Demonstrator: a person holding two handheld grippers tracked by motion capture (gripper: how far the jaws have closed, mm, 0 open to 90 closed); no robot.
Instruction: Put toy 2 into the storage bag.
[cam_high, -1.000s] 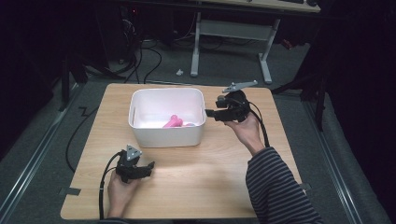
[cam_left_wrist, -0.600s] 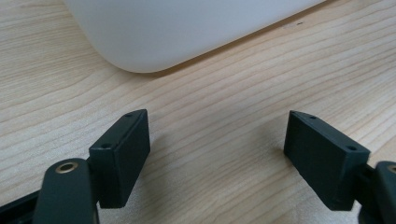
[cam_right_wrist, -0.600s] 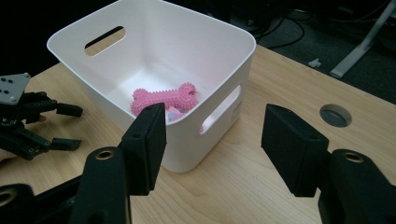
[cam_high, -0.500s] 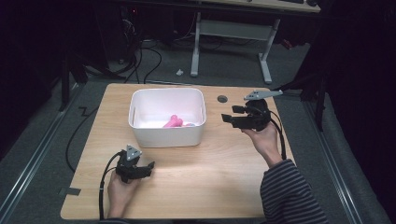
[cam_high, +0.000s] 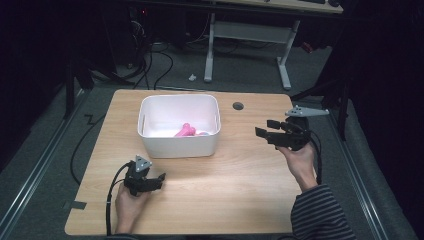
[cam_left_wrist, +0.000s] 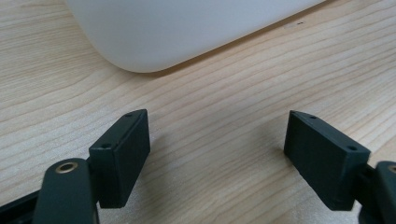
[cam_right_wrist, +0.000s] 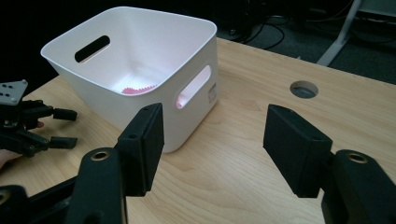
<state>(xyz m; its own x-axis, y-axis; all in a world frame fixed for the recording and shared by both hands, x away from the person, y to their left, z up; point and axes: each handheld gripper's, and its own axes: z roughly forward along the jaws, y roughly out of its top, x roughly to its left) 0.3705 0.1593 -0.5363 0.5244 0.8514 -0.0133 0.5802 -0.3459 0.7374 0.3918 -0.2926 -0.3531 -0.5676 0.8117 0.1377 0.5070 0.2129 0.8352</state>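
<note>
A white plastic bin (cam_high: 179, 146) with handle slots stands on the wooden table (cam_high: 240, 175), and pink objects (cam_high: 185, 131) lie inside it. My left gripper (cam_high: 157, 181) rests low on the table just in front of the bin's near left corner, open and empty; its own view shows the bin's wall (cam_left_wrist: 187, 32) close ahead. My right gripper (cam_high: 265, 128) is held above the table to the right of the bin, open with nothing between its jaws. In the right gripper view the bin (cam_right_wrist: 140, 88) sits ahead and the left gripper (cam_right_wrist: 63, 128) lies at the far left.
A round cable hole (cam_high: 238, 106) is in the table behind the right gripper. Dark floor with cables and a desk frame (cam_high: 245, 35) lie beyond the table's far edge. A striped sleeve (cam_high: 315, 215) enters at the bottom right.
My right gripper has pulled back from beside the bin's right rim to the right and slightly nearer, staying open. The left gripper has not moved.
</note>
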